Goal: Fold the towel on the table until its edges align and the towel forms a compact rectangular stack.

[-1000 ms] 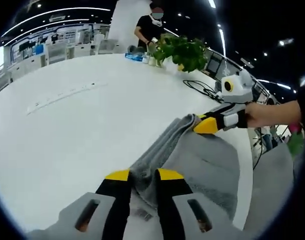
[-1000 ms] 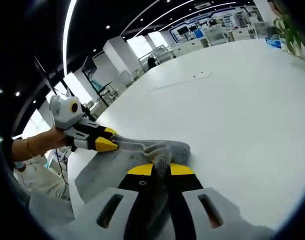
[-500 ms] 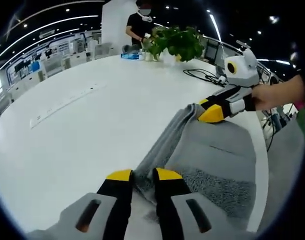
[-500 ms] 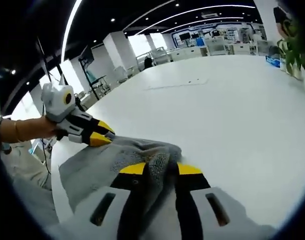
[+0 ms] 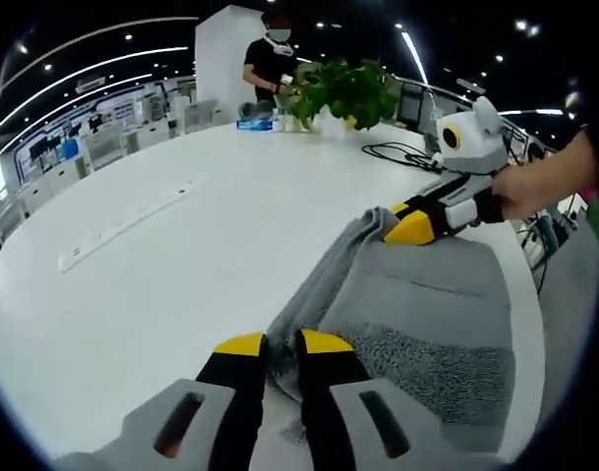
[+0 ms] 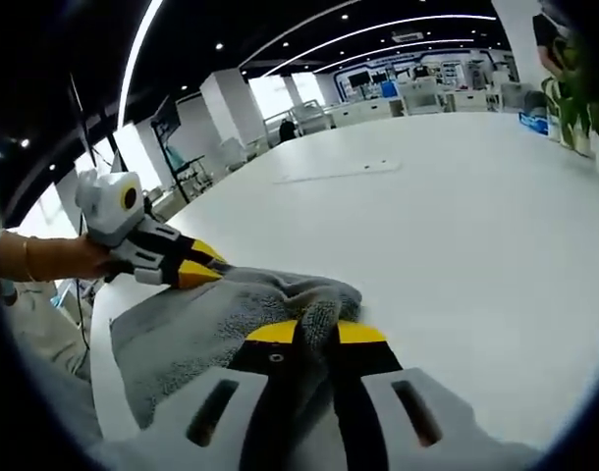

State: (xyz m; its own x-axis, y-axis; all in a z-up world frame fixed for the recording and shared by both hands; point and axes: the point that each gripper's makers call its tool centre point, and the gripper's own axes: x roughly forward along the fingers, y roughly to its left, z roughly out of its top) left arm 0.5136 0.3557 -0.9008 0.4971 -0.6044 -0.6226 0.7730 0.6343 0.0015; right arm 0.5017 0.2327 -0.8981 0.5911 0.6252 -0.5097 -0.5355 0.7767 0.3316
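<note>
On the wide white table [image 5: 162, 255], a grey towel [image 5: 417, 324] lies folded near the edge, one rolled fold raised between the two grippers; the left gripper [image 5: 271, 345] is clamped on the near end of that fold, and the right gripper [image 6: 316, 334] pinches the far corner; a potted plant [image 5: 344, 90] stands far across the table

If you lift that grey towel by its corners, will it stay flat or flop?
Probably flop: the towel bunches into soft folds where the left gripper pinches it. Its looped pile looks grippy, so it likely won't slip from the right gripper.
</note>
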